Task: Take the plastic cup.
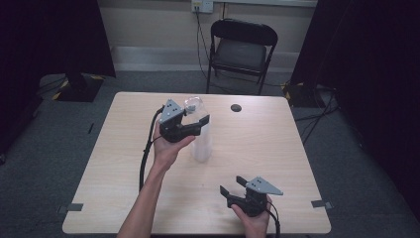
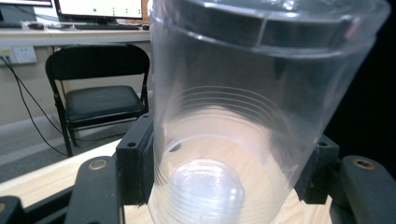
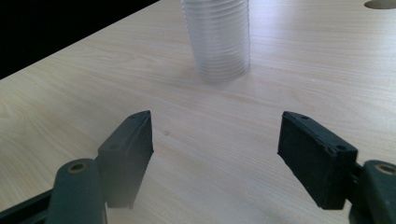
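Note:
A tall stack of clear plastic cups (image 1: 202,144) stands near the middle of the light wooden table (image 1: 267,148). My left gripper (image 1: 197,116) is at the top of the stack. In the left gripper view its two black pads (image 2: 135,163) press on both sides of the top clear cup (image 2: 233,116), and further cup rims show through the wall. My right gripper (image 1: 232,186) is held low near the table's front edge, open with nothing between its jaws. The right gripper view has that gripper (image 3: 215,149) pointing at the foot of the stack (image 3: 219,42), well short of it.
A dark round hole (image 1: 236,107) lies in the tabletop behind the stack, to its right. A black folding chair (image 1: 240,49) stands beyond the far edge, with a wall socket (image 1: 202,5) and cables behind it. Black curtains hang at both sides.

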{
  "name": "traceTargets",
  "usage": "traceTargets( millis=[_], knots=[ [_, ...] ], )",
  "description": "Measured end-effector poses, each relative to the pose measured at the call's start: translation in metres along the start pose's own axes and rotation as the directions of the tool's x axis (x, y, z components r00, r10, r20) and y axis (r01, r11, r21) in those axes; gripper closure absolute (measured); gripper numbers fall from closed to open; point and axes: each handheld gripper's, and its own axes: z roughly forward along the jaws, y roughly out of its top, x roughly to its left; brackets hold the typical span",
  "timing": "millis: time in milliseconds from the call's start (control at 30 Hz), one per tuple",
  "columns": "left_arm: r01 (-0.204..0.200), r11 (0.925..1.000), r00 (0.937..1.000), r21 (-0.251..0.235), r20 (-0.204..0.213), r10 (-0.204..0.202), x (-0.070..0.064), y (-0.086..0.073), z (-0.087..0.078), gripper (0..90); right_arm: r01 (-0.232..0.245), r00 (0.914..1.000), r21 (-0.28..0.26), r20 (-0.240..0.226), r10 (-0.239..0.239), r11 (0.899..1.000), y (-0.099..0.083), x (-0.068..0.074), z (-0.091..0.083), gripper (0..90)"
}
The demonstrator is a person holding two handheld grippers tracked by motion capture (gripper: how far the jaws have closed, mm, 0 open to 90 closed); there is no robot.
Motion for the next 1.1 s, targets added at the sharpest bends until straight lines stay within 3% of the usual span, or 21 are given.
traceTargets(
  millis=[200,433,533,600,800,900,1000,1100],
  knots=[
    [-0.008,0.9999,1.0,-0.007,-0.003,0.008,0.001,0.004,-0.015,36.0,0.005,1.0,0.001,-0.001,-0.005,1.0,0.001,0.001,0.002,26.1],
    [0.079,0.9968,0.9968,0.002,0.003,-0.079,0.011,-0.006,-0.028,36.0,0.012,0.9999,0.008,-0.003,-0.012,1.0,0.002,0.003,0.003,26.1],
    [0.071,0.9974,0.9974,-0.013,-0.013,-0.071,0.012,-0.011,-0.036,36.0,0.011,0.9999,0.011,-0.009,-0.011,1.0,0.002,0.003,0.005,26.8],
    [0.08,0.9968,0.9968,-0.005,0.003,-0.08,0.012,-0.013,-0.041,36.0,0.011,0.9998,0.011,-0.015,-0.011,1.0,0.003,0.004,0.006,27.7],
    [0.088,0.9958,0.9961,0.024,-0.006,-0.088,0.01,-0.024,-0.05,35.9,0.023,0.9995,0.01,-0.02,-0.023,1.0,0.003,0.007,0.007,27.9],
    [0.112,0.9933,0.9933,0.026,0.025,-0.113,0.009,-0.032,-0.053,35.8,0.026,0.9994,0.006,-0.022,-0.026,1.0,0.003,0.007,0.007,28.1],
    [0.108,0.9927,0.9936,0.054,0.028,-0.11,0.008,-0.039,-0.055,35.9,0.026,0.9993,0.003,-0.027,-0.026,1.0,0.003,0.007,0.008,29.0],
    [0.149,0.9873,0.9872,0.054,0.048,-0.152,0.008,-0.048,-0.059,35.9,0.032,0.9991,0.006,-0.028,-0.032,0.999,0.003,0.009,0.01,29.0]
  ],
)
